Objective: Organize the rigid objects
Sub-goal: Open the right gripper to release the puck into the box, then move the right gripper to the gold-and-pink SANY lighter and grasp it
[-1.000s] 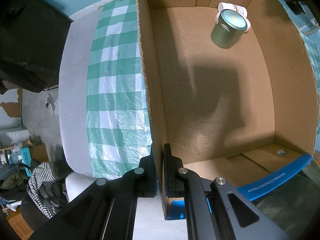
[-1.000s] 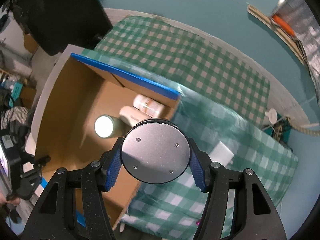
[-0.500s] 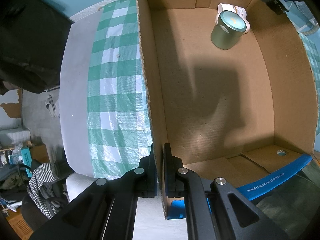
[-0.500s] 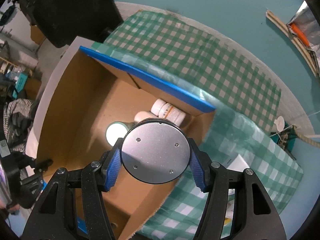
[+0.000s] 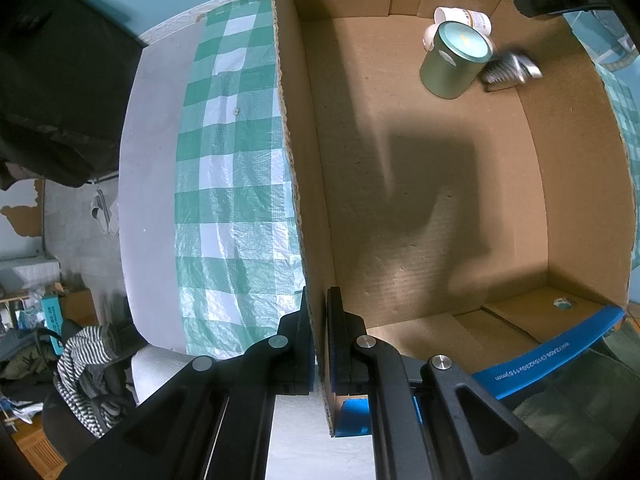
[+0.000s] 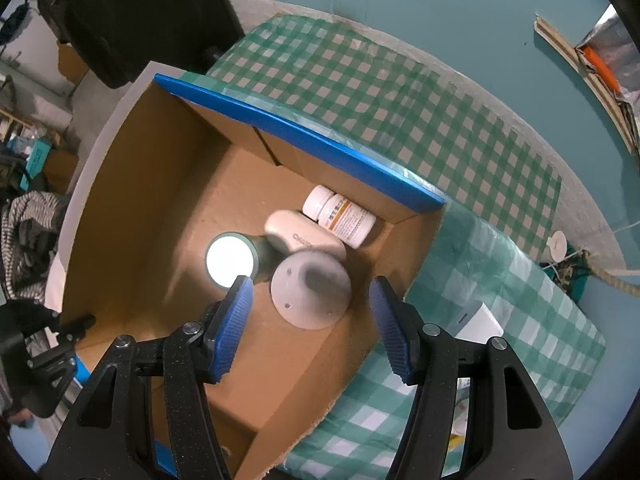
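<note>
An open cardboard box with blue-taped flaps stands on a green-checked cloth. My left gripper is shut on the box's left wall, one finger on each side. My right gripper hangs open above the box's far corner. Below its pads, apart from them, a round silver can shows blurred inside the box; the left wrist view shows that can beside a green tin. The tin, a white oval case and a white pill bottle lie together there.
The checked tablecloth spreads around the box, with a white carton on it right of the box. A rope and a small white cap lie at the table's right edge. Striped clothing sits below the table.
The silver can has left my right gripper's pads and dropped into the box next to the green tin. The right gripper has sunk over the box. The left gripper has not moved.
</note>
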The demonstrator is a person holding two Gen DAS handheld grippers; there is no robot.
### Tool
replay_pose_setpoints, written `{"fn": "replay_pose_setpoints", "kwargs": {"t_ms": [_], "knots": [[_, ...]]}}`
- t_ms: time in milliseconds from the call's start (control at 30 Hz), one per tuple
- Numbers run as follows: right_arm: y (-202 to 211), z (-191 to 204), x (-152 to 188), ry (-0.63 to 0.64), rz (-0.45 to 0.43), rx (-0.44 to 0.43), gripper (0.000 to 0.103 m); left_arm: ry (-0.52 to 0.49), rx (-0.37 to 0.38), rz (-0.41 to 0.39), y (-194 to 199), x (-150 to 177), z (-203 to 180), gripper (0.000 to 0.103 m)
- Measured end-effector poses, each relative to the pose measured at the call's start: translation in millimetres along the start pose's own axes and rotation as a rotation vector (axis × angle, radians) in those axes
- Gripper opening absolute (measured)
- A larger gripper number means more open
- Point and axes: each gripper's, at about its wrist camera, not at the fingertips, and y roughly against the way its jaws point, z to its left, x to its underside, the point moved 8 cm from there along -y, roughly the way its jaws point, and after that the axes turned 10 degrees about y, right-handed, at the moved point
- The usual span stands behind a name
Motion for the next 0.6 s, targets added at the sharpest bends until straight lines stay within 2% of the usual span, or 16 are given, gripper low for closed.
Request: {"fn": "replay_pose_setpoints", "kwargs": {"t_ms": [300,600], "knots": [[18.0,-2.0,2.4,-0.028,-0.032,-0.002,0.062,0.0,0.0,-0.002,0.2,-0.3,-0.6,0.005],[51.6,-9.0,18.8,-0.074,-0.085,-0.006,0.062,-0.006,-0.001,-0.004,0.9,-0.2,-1.1,0.005]]}}
